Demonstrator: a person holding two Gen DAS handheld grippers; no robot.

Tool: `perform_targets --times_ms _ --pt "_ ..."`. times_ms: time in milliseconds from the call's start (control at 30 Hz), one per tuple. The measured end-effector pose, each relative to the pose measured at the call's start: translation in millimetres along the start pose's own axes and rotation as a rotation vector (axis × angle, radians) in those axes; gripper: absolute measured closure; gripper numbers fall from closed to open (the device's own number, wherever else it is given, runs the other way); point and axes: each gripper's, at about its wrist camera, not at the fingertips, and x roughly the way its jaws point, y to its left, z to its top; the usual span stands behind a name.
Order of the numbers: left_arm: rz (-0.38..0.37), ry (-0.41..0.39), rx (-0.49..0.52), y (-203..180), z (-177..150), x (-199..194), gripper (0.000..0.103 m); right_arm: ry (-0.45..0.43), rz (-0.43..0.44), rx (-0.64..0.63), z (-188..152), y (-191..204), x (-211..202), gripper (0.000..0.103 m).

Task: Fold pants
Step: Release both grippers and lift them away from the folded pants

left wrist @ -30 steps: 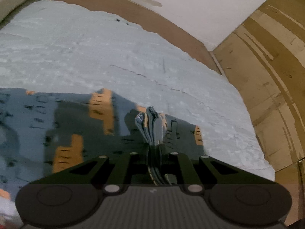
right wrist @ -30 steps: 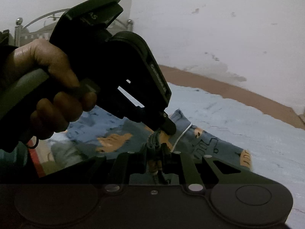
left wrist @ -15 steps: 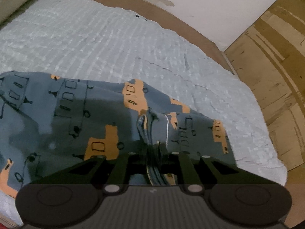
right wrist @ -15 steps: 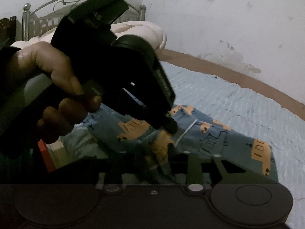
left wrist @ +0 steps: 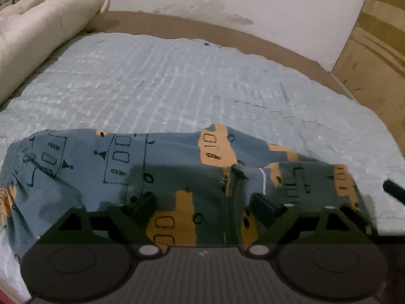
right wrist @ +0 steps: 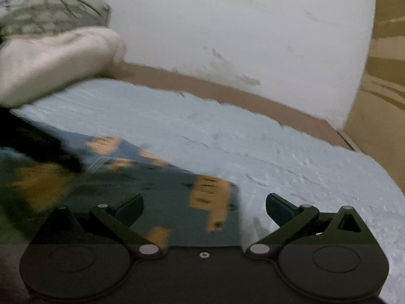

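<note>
No readable text, label, brand or number in either view. The pants carry only printed drawings, orange and outlined vehicle shapes with window marks, no letters. The left gripper and right gripper show bare dark housings, unmarked. The right wrist view is motion-blurred; fine print there could not be read.

Soft printed cloth pants, rough quilted fabric bedspread, fluffy cream blanket, scuffed matt wall
</note>
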Motion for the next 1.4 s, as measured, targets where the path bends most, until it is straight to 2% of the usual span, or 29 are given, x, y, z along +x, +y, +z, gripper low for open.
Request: perform_targets --times_ms 167,333,400,533,767,900,1000,1133,1267,1400 --pt "0.018 0.007 0.001 4 2 8 0.01 0.124 -0.068 0.003 4 -23 55 0.001" --pt "0.017 -0.003 0.015 7 -2 6 0.008 0.146 -0.123 0.07 -2 -46 64 0.001" --pt "0.028 -0.004 0.036 4 -7 1 0.007 0.146 -0.128 0.093 -9 -47 55 0.001" --pt "0.037 -0.012 0.083 0 -24 -15 0.003 0.125 -0.123 0.058 -24 -41 25 0.001" --pt "0.042 -0.068 0.145 0 -54 -41 0.002 0.079 -0.16 0.024 -60 -20 -32 0.001" --pt "0.028 -0.08 0.132 3 -54 -51 0.001 0.051 -0.174 0.022 -56 -15 -43 0.001" --pt "0.023 -0.11 0.071 14 -51 -65 0.0 -0.005 -0.144 0.027 -43 -7 -47 0.001" --pt "0.088 -0.171 -0.005 43 -50 -83 0.0 -0.061 -0.041 0.005 -23 19 -43 0.001" --pt "0.189 -0.225 -0.088 83 -52 -90 0.0 -0.066 0.067 -0.013 -9 52 -31 0.001" --pt "0.234 -0.227 -0.176 121 -48 -82 0.0 -0.063 0.1 -0.023 -2 78 -18 0.001"
